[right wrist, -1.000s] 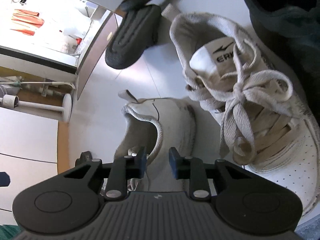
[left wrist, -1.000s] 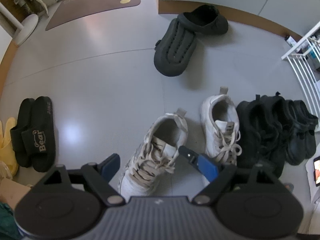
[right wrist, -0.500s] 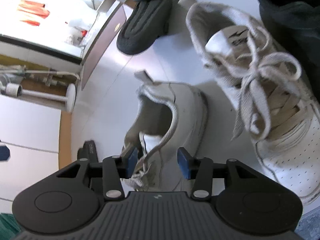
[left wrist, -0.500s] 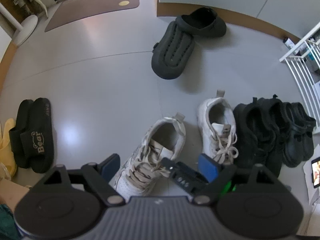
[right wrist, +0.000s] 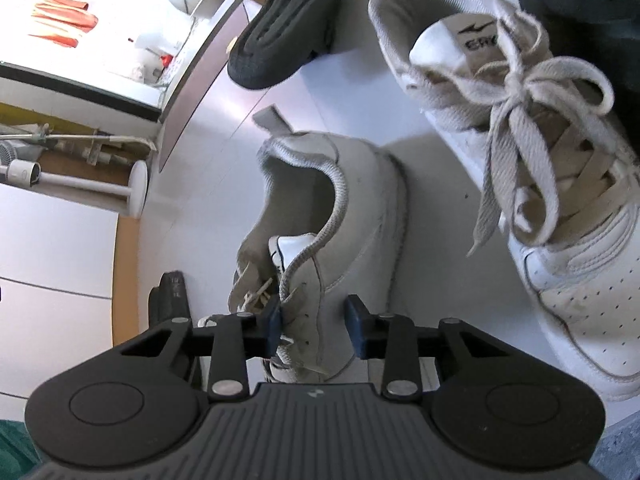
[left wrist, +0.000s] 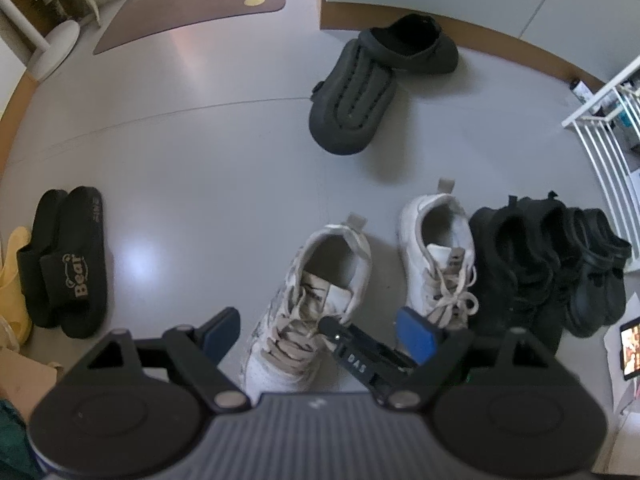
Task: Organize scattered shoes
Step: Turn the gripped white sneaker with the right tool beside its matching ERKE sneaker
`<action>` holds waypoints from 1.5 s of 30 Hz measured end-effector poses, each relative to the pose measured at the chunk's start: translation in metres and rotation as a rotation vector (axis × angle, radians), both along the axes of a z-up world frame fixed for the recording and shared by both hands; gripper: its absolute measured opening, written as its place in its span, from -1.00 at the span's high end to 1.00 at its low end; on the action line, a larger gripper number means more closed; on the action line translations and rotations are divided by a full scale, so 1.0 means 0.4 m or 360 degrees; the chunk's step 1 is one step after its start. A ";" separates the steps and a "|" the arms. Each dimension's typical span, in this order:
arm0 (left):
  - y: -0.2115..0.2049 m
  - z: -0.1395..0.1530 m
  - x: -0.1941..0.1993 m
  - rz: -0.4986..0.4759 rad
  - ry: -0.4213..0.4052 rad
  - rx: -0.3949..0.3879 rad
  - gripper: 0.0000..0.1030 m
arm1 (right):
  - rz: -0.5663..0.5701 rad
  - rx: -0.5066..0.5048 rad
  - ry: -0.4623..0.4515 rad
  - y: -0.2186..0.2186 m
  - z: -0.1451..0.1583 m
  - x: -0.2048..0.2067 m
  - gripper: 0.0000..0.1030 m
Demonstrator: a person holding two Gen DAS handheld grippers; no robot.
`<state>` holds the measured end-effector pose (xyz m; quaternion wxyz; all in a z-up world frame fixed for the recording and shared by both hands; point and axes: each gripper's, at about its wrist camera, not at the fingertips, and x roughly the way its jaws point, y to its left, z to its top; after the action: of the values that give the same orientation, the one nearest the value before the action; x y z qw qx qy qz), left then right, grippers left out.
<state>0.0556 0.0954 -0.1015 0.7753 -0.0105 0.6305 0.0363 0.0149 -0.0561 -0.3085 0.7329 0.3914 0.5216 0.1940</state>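
Two white lace-up sneakers stand side by side on the grey floor. My right gripper has its jaws closing on the left sneaker, one pad inside by the laces and the other against the outer side wall. The other white sneaker lies to its right, untouched. In the left wrist view my left gripper hangs open above the left sneaker, holding nothing. The right gripper reaches in from below at the laces, and the second sneaker stands beside it.
Black sneakers and black clogs line up right of the white pair. Two dark grey slip-ons lie farther off by a cabinet. Black slides and a yellow slipper sit at the left; a white rack stands right.
My right gripper let go of the left sneaker's collar, opened, drew back toward the laces and closed again over the side wall. The left gripper stayed still and open.
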 end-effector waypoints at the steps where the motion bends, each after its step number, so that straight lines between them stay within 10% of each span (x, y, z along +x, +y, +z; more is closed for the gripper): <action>1: -0.002 0.000 0.000 -0.0007 0.0000 -0.0001 -0.69 | -0.0014 -0.0016 -0.0011 -0.004 0.003 0.001 0.37; 45: -0.047 -0.004 0.002 -0.0058 0.0001 0.0006 -0.69 | -0.0213 -0.0261 -0.0147 -0.119 0.024 0.062 0.66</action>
<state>0.0566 0.0766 -0.1030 0.7757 0.0026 0.6307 0.0234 0.0395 -0.1037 -0.2987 0.7971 0.3547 0.4740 0.1191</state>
